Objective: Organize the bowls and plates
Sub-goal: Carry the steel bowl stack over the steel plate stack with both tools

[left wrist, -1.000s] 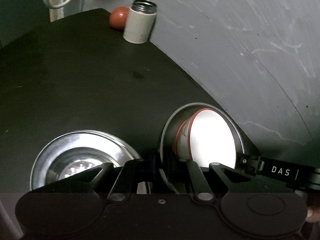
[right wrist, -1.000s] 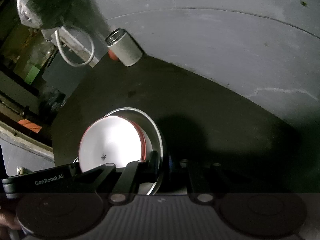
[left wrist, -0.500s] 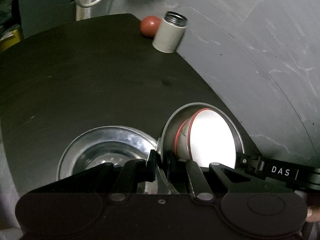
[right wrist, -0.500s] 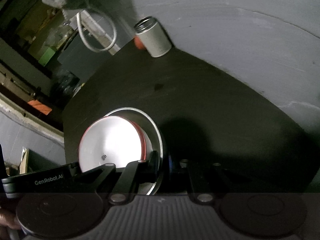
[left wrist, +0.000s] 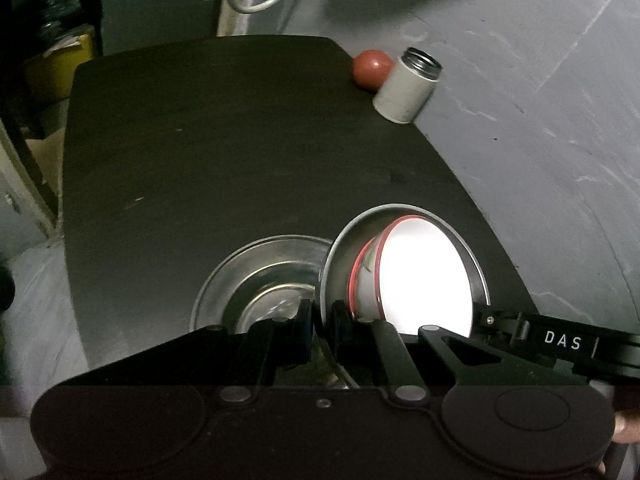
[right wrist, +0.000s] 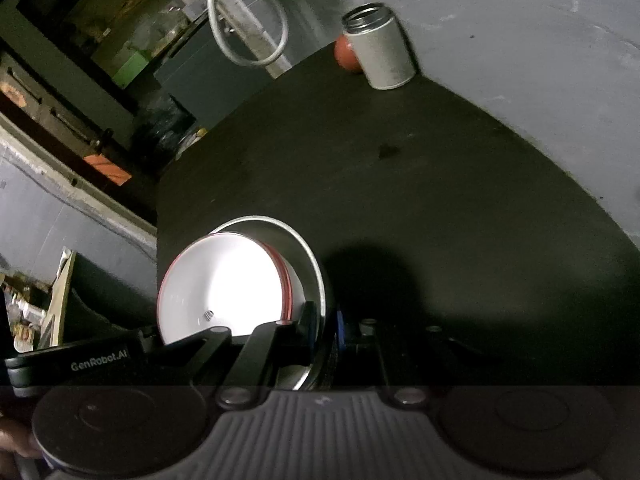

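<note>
Left wrist view: the left gripper (left wrist: 322, 326) is clamped on the rim of a steel bowl (left wrist: 478, 276) holding a red-rimmed white bowl (left wrist: 420, 276), just beside a steel plate (left wrist: 256, 276) on the black table (left wrist: 240, 140).

Right wrist view: the right gripper (right wrist: 326, 326) pinches the steel bowl's (right wrist: 312, 256) opposite rim. With both grips only on the rim, the tilted white bowl (right wrist: 224, 280) could slide out.

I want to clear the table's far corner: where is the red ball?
In both views the red ball sits at the dark table's far corner, touching the grey canister.
</note>
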`<state>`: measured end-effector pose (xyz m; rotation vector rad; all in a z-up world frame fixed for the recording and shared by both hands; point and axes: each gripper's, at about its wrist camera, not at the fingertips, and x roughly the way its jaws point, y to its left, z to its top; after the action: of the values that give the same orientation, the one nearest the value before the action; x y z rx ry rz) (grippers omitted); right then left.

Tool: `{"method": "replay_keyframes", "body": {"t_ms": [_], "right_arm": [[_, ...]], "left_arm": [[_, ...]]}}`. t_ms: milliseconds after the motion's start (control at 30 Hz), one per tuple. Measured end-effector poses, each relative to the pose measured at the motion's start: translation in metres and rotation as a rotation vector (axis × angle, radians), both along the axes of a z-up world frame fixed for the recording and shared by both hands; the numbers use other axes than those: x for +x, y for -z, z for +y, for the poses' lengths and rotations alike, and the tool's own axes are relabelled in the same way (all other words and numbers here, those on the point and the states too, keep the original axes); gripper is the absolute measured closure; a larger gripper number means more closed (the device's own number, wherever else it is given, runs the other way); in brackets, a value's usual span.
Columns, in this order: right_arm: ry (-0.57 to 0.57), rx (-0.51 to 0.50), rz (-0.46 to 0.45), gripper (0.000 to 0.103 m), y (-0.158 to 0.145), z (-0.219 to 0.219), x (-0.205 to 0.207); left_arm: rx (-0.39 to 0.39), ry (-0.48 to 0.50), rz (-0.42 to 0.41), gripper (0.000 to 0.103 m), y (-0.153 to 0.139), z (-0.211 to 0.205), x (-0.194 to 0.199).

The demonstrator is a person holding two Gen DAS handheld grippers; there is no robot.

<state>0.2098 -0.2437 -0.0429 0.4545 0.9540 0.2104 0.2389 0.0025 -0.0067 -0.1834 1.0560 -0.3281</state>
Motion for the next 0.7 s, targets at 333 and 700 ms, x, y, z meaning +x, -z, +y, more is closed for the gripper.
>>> {"method": "replay_keyframes", "body": {"t_ms": [333,700], "right_arm": [[-0.075,-0.005,0.016,0.092,0.001,0.022,0.003],[-0.133,-0.016,0.042,0.091,0.003,0.036,0.007]], "left_arm": [[0.006,-0.071,0.016,0.093,0.005,0.022,-0.011],[0.008,-0.13,0.047,0.093,0.016,0.035,-0.016]]}}
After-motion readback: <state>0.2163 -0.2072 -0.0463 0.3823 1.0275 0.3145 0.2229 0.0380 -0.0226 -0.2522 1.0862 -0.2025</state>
